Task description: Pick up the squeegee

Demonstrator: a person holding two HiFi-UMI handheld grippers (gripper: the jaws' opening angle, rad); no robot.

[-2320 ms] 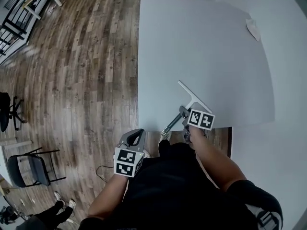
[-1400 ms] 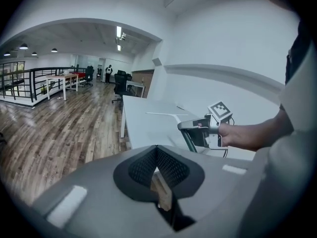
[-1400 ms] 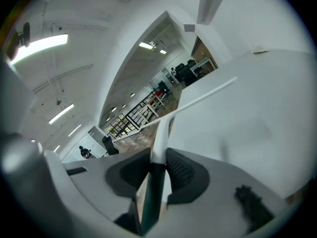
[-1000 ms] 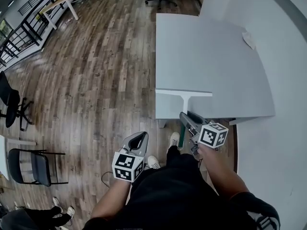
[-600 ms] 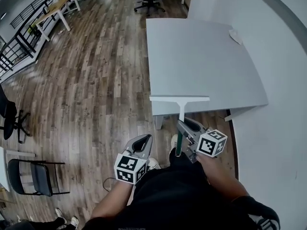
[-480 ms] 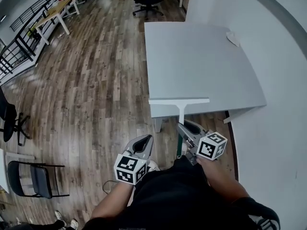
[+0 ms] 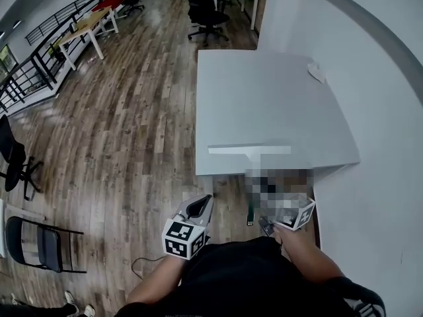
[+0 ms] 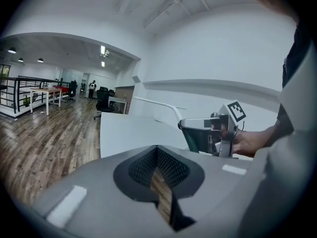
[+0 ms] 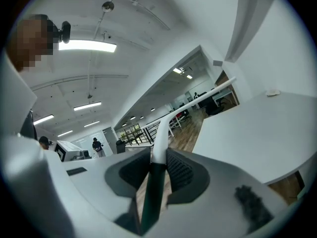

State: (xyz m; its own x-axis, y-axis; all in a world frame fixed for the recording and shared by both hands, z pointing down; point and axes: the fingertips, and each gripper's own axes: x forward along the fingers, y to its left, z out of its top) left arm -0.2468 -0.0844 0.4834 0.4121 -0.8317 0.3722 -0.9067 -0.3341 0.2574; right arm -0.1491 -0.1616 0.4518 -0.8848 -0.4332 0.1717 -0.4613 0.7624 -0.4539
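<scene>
The squeegee has a long white blade [image 7: 249,149] and a dark green handle [image 7: 250,214]. It hangs in the air over the near edge of the pale grey table [image 7: 264,91], blade level. My right gripper [image 9: 157,168] is shut on the green handle [image 9: 151,197], and the white stem and blade [image 9: 198,101] reach out ahead of it. In the head view a mosaic patch hides its jaws; only its marker cube [image 7: 297,215] shows. My left gripper [image 7: 200,207] sits lower left over the floor, shut and holding nothing [image 8: 158,175]. The left gripper view also catches the right gripper [image 8: 218,133].
A small white crumpled item [image 7: 316,72] lies at the table's far right, next to the white wall [image 7: 377,111]. Wooden floor [image 7: 119,124] spreads to the left. A black office chair [image 7: 201,8] stands beyond the table, another chair [image 7: 30,243] at lower left, and railings [image 7: 26,78] far left.
The squeegee has come up off the table in the right gripper and now hangs over the near edge with its blade level. Both grippers have drawn back and risen.
</scene>
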